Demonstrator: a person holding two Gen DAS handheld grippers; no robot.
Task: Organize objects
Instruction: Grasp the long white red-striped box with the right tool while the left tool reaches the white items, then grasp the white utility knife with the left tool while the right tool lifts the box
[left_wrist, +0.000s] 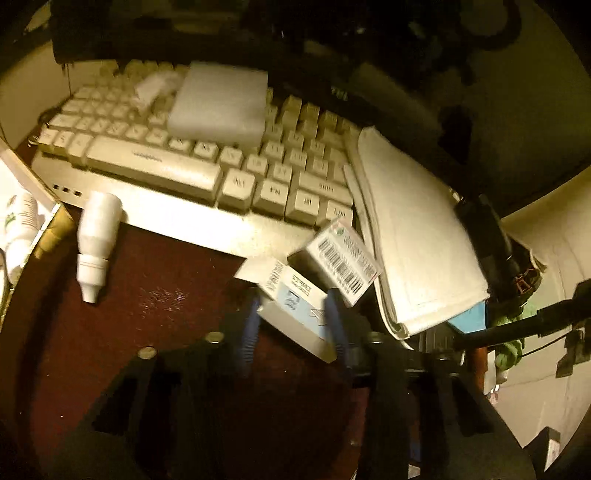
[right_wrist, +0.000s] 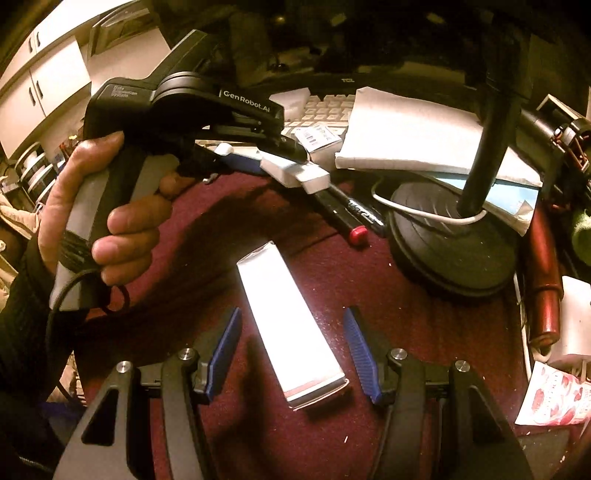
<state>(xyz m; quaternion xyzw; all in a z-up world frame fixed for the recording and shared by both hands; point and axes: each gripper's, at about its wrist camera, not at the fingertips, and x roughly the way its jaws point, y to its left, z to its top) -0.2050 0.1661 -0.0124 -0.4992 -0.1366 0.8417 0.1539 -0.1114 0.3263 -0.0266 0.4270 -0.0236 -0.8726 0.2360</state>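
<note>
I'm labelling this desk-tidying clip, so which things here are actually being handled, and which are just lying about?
In the job:
- small blue-and-white box, clamped in the left gripper
- long white box, lying between the open fingers of the right gripper, untouched

Lying about:
- keyboard
- dropper bottle
- barcoded box
- folded papers
- red-capped marker
- black round stand base

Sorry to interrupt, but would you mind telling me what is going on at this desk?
A person is tidying a cluttered desk with two handheld grippers. The left gripper is clamped on a small white-and-blue carton in front of the keyboard. The right gripper hangs open around a long white box lying on the maroon desk mat, not yet gripping it.
</note>
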